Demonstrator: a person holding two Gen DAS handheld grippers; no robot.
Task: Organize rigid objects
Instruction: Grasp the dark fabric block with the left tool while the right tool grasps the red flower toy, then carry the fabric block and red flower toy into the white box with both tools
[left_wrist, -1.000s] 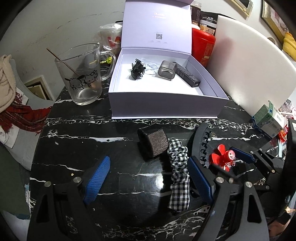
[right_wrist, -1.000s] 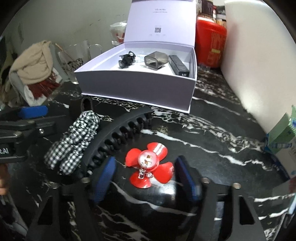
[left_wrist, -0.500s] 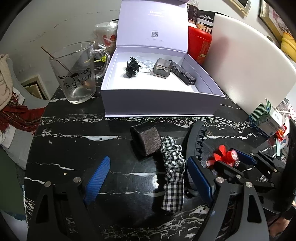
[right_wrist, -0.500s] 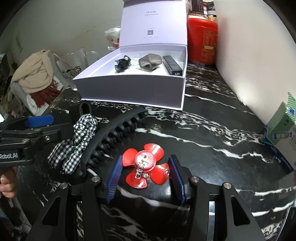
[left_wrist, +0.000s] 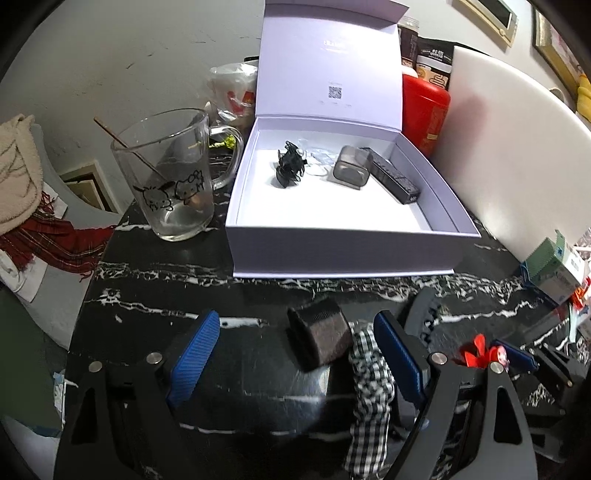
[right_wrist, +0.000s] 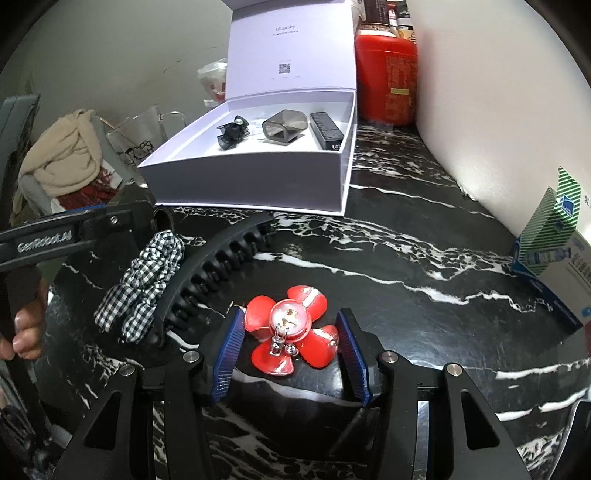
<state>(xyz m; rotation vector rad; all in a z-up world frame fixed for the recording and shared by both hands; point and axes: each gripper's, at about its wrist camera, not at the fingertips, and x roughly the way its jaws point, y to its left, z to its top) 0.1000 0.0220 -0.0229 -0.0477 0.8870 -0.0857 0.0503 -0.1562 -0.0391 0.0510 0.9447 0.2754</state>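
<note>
red flower clip (right_wrist: 291, 332) low in the middle of the right wrist view, lying on the black marble table (right_wrist: 388, 266), now pinched between the blue pads of the right gripper (right_wrist: 290, 350), petals touching both sides; a second ago sitting loose in a wider gap, so the closing is done and the catch looks made. judged ready for lifting toward the open white box (right_wrist: 251, 184) in the upper middle, where a black clip (right_wrist: 231, 134), a grey case (right_wrist: 284, 125) and a dark bar (right_wrist: 327, 131) already lie. just left of the flower, untouched and in the same spots as before: curved black hair claw (right_wrist: 218, 266), then checked scrunchie (right_wrist: 144, 284). in the left wrist view, left gripper (left_wrist: 295, 354) spread wide, holding nothing, with a dark fuzzy band (left_wrist: 321, 339) between the pads but clear of both, nearer the bottom of the frame than a second ago. glass mug (left_wrist: 170, 181) at left, apart from all this. likely next for that side: the band, though soft and perhaps not for the box.
</note>
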